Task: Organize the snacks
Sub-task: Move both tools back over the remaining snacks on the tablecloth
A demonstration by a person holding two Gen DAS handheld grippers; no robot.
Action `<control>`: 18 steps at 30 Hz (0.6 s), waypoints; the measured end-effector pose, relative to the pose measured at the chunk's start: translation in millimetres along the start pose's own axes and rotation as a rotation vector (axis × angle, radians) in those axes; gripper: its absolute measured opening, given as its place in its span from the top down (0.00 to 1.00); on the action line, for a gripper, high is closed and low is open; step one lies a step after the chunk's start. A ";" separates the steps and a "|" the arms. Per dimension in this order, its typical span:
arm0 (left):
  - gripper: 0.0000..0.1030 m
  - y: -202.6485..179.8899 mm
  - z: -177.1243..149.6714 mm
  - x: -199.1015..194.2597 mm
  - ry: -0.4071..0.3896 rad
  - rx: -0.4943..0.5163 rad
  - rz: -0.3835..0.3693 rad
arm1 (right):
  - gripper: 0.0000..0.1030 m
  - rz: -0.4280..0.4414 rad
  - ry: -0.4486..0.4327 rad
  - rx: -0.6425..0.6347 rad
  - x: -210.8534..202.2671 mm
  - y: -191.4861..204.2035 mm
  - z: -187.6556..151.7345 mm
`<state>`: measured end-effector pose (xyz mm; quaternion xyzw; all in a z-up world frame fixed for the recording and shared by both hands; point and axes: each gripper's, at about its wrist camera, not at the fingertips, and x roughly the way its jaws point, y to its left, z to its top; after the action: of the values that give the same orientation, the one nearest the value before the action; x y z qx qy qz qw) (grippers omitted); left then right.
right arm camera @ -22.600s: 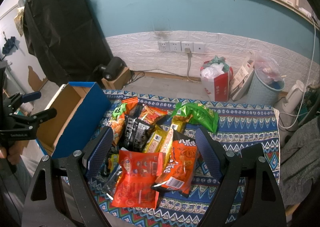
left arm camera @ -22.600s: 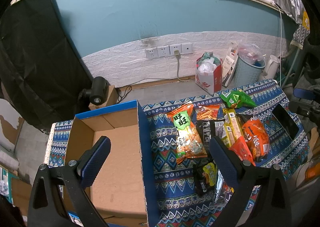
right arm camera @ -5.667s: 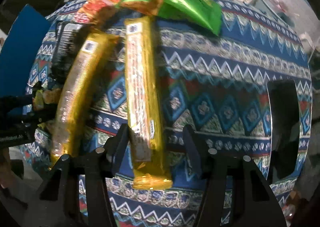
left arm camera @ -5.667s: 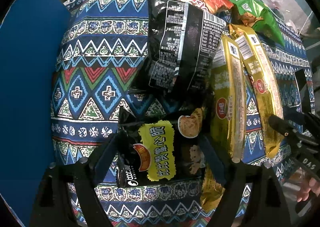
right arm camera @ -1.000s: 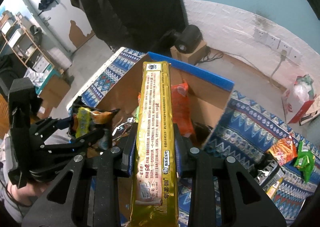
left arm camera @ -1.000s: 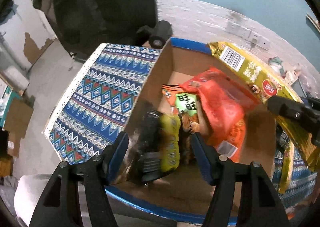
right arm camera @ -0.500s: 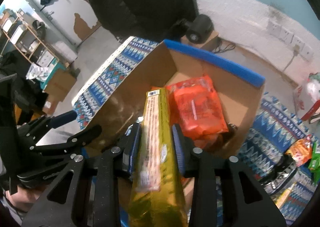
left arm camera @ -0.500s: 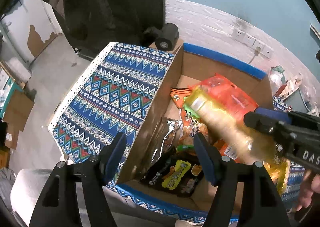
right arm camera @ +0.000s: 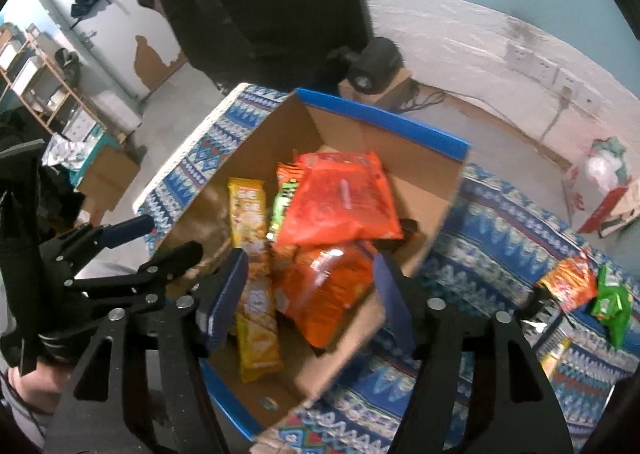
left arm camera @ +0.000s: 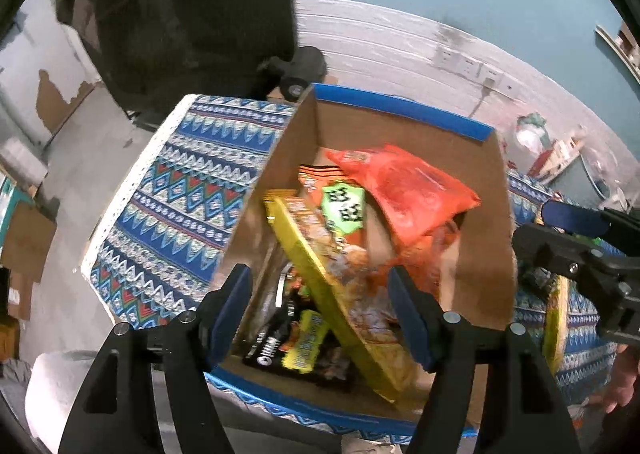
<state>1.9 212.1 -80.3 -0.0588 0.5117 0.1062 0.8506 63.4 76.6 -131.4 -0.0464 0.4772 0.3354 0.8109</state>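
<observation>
A blue-rimmed cardboard box holds several snacks: a long yellow packet lying on a slant, a black-and-yellow bag, red-orange bags and an orange bag with a green label. My left gripper is open and empty above the box's near side. My right gripper is open and empty above the box. An orange bag and a green bag lie on the patterned cloth at the right.
The table carries a blue patterned cloth. A black cloth-covered object and a black lamp stand behind the box. A white-brick wall with sockets runs along the back. A red-and-white bag sits on the floor.
My right gripper has let go of the long yellow packet, which now lies in the box. My left gripper dropped the black-and-yellow bag into the box a moment before.
</observation>
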 end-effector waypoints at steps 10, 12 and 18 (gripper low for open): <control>0.28 -53.5 -4.5 -6.2 0.001 0.105 -0.045 | 0.31 -0.044 -0.013 0.055 -30.7 -43.3 -24.7; 0.26 -64.4 -5.4 -8.3 -0.002 0.126 -0.056 | 0.31 -0.050 -0.017 0.067 -36.2 -51.4 -28.3; 0.24 -100.7 -9.8 -9.7 -0.005 0.203 -0.078 | 0.31 -0.074 -0.028 0.105 -51.9 -77.0 -43.5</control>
<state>13.3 111.2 -77.2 0.0080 0.5149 0.0206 0.8570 59.8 -25.9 -131.9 -0.0165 0.4809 0.2802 0.8306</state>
